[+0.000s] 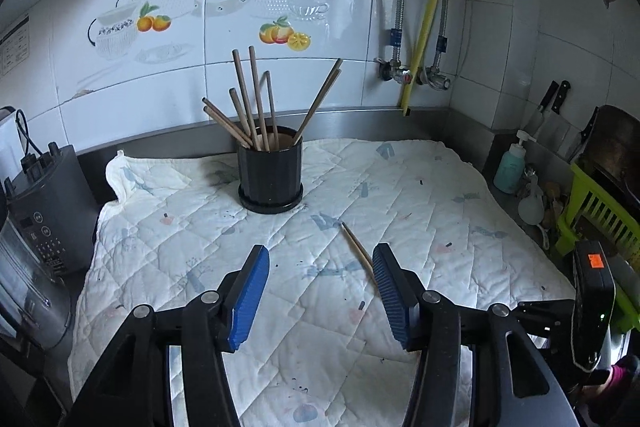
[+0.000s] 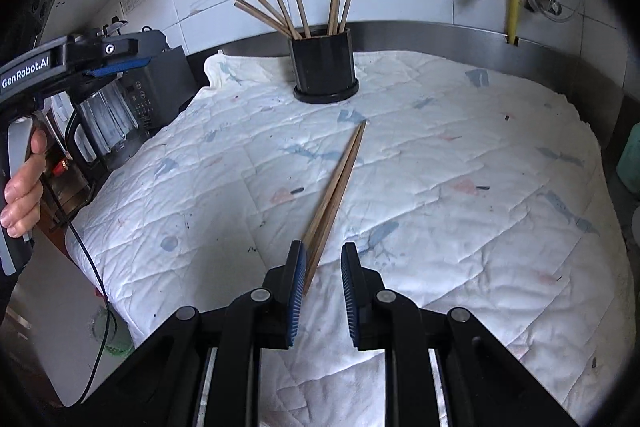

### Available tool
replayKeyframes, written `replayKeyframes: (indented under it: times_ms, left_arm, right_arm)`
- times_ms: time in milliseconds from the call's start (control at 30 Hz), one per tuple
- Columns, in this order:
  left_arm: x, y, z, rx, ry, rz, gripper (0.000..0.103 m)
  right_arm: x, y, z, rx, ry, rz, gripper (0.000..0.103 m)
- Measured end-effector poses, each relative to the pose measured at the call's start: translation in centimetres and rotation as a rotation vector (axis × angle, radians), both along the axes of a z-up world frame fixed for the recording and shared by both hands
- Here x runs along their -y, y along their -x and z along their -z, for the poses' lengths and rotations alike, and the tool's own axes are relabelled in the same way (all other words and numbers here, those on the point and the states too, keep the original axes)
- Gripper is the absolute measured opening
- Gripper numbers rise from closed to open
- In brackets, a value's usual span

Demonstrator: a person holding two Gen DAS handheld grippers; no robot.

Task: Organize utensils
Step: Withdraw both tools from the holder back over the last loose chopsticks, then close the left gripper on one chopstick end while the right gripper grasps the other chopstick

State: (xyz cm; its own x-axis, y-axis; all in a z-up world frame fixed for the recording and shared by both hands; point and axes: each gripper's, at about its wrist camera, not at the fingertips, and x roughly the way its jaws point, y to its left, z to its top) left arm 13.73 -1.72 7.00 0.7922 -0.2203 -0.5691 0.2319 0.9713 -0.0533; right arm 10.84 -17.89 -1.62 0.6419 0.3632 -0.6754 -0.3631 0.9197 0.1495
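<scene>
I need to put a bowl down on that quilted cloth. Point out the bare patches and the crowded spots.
Free: the quilted cloth right of the loose chopsticks, out to the steel backsplash, and the stretch left of them toward the blender. Crowded: the middle, where the chopsticks lie before the black holder, and the near edge with both grippers.

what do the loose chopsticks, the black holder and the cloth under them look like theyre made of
Loose chopsticks: probably wood or bamboo, matte brown.
Black holder: looks like glazed ceramic or glossy plastic; ribbed wall with soft highlights.
Cloth: quilted cotton-like fabric, white with faded prints, diamond stitching, wrinkled.
</scene>
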Motion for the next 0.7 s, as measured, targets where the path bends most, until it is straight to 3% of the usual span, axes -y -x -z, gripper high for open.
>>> replayKeyframes:
  times_ms: [367,700]
  left_arm:
    - [-0.7,0.8,2.5,-0.039,-0.010,-0.027,0.058]
    - [-0.2,1.5,6.7,-0.123,0.004,-0.011,0.058]
  right_arm:
    - [-1.5,0.6,3.0,-0.031,0.038,-0.036,0.021]
    - [-2.7,0.1,3.9,0.021,0.109,-0.039,0.021]
